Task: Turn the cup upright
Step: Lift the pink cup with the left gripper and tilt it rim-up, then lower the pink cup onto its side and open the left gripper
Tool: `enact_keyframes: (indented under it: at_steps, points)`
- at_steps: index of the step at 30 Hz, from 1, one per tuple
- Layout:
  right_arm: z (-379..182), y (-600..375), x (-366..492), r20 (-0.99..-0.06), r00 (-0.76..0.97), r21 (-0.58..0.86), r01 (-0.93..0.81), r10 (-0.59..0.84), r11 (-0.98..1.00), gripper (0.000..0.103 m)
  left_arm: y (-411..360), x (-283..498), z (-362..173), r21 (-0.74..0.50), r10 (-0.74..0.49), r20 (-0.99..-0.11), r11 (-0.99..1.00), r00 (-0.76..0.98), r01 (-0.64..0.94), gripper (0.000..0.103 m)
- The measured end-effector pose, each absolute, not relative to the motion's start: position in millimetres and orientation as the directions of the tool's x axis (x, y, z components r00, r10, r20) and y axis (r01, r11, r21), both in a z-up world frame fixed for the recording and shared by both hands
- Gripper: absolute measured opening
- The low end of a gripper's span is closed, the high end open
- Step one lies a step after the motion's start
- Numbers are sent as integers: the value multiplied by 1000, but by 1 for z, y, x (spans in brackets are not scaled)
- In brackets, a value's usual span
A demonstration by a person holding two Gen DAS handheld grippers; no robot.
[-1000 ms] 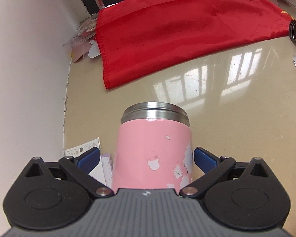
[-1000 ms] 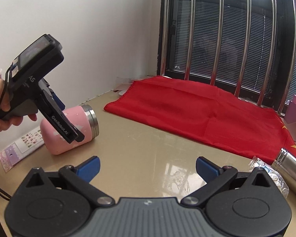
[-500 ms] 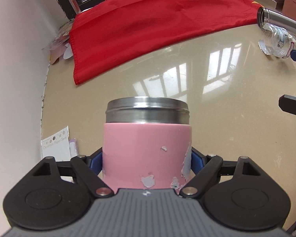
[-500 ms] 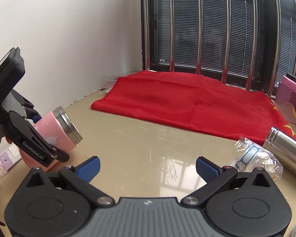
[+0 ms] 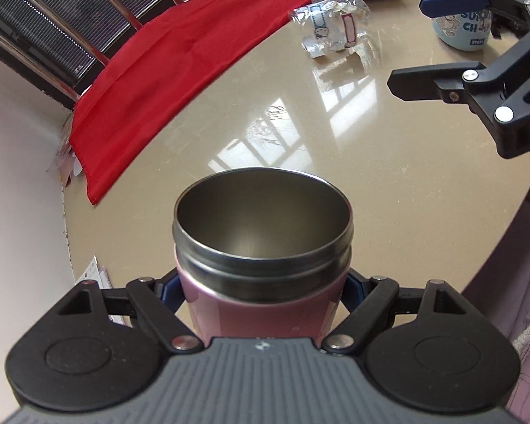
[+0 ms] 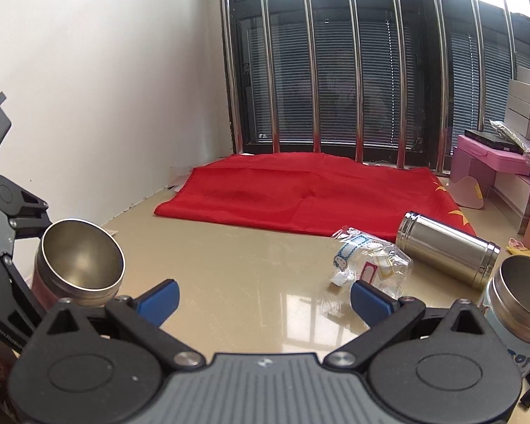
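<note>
The pink cup (image 5: pixel 261 304) with a steel rim is held in my left gripper (image 5: pixel 261 291), whose blue pads press on both its sides. Its open mouth tips up toward the camera and the steel inside shows. In the right wrist view the same cup (image 6: pixel 77 265) sits at the far left, mouth up and tilted, in the left gripper. My right gripper (image 6: pixel 263 302) is open and empty over the beige table (image 6: pixel 247 265); it also shows in the left wrist view (image 5: pixel 477 42) at the upper right.
A red cloth (image 6: pixel 311 190) covers the back of the table below a barred window. A steel flask (image 6: pixel 445 247) lies on its side, with a crumpled clear wrapper (image 6: pixel 367 261) beside it. A light blue cup (image 6: pixel 519 307) stands upright at the right. A white wall (image 6: pixel 88 106) is on the left.
My left gripper closed on the pink cup, lifted it off the table and turned it from lying on its side to mouth up. The right gripper drifted right.
</note>
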State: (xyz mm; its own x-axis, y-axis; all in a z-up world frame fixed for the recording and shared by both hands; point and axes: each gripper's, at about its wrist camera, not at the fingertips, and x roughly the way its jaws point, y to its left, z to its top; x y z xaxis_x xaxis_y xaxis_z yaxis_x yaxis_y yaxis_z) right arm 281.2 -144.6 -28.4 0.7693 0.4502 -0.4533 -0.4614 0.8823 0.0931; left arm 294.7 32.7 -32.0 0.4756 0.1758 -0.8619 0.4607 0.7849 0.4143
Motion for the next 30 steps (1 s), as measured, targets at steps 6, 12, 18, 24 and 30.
enact_keyframes:
  at_steps: [6, 12, 18, 24, 30]
  points:
    - [-37, -195, 259, -460, 784, 102, -420, 417, 902, 103, -22, 301, -63, 447, 203, -866, 722, 457, 528, 85]
    - [-47, -235, 244, -483, 793, 130, -355, 372, 926, 103, -46, 324, -89, 445, 193, -867, 716, 460, 538, 85]
    - [-54, -245, 237, -501, 789, 136, -335, 357, 932, 103, -39, 322, -72, 396, 100, -840, 784, 533, 477, 103]
    - [-55, -232, 236, -508, 777, 138, -353, 372, 926, 103, -23, 309, -47, 314, 13, -808, 856, 590, 411, 103]
    - [-46, -214, 232, -510, 768, 123, -380, 387, 917, 103, 9, 270, -19, 206, -66, -741, 925, 668, 320, 103]
